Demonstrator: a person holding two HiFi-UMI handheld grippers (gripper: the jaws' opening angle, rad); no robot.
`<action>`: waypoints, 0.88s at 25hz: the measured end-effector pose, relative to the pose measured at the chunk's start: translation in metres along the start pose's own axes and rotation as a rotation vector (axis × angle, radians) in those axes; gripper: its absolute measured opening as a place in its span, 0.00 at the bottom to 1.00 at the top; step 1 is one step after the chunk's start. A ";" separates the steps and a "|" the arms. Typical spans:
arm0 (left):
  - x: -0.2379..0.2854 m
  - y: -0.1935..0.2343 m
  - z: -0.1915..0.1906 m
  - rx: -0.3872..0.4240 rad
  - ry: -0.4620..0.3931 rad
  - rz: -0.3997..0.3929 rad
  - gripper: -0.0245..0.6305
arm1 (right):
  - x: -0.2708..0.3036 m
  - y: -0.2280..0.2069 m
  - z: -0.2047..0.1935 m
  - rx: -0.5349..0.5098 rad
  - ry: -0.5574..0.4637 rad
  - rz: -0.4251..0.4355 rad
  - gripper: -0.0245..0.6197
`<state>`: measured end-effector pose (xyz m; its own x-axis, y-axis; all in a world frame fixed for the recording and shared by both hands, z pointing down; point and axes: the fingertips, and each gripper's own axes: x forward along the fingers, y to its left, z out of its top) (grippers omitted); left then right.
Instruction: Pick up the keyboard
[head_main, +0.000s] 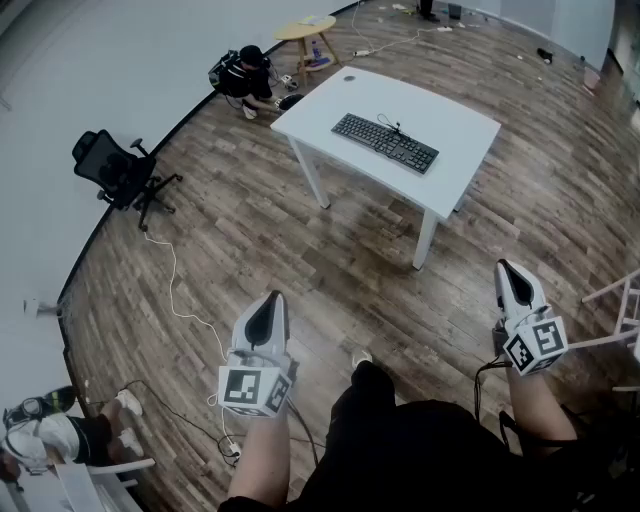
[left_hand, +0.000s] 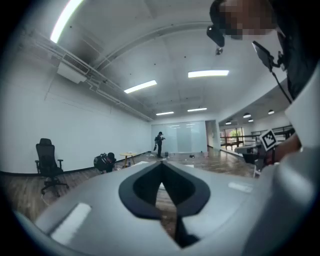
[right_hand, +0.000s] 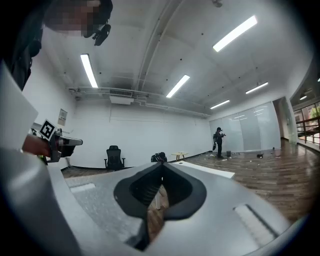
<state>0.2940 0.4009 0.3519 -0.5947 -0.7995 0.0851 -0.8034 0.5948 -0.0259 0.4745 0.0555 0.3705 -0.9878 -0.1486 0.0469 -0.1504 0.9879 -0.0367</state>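
Approach step, nothing grasped. Keyboard (head_main: 385, 142) lies flat on the white table (head_main: 455, 120), well ahead of both grippers. Left gripper (head_main: 266, 317) and right gripper (head_main: 514, 279): jaws pressed together, empty, held level. Next: walk to the table, spread jaws, straddle the keyboard's edges.
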 end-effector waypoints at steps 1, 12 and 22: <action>0.011 0.014 0.003 0.012 0.000 -0.006 0.03 | 0.015 0.001 0.000 0.007 0.004 -0.009 0.04; 0.121 0.137 0.023 0.042 -0.015 -0.044 0.03 | 0.152 0.047 0.021 0.045 -0.025 -0.002 0.04; 0.202 0.190 0.020 0.026 -0.016 -0.057 0.03 | 0.243 0.005 0.010 0.028 0.001 -0.057 0.04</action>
<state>0.0211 0.3506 0.3439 -0.5478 -0.8336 0.0709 -0.8366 0.5457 -0.0476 0.2338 0.0235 0.3716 -0.9775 -0.2050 0.0507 -0.2079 0.9762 -0.0620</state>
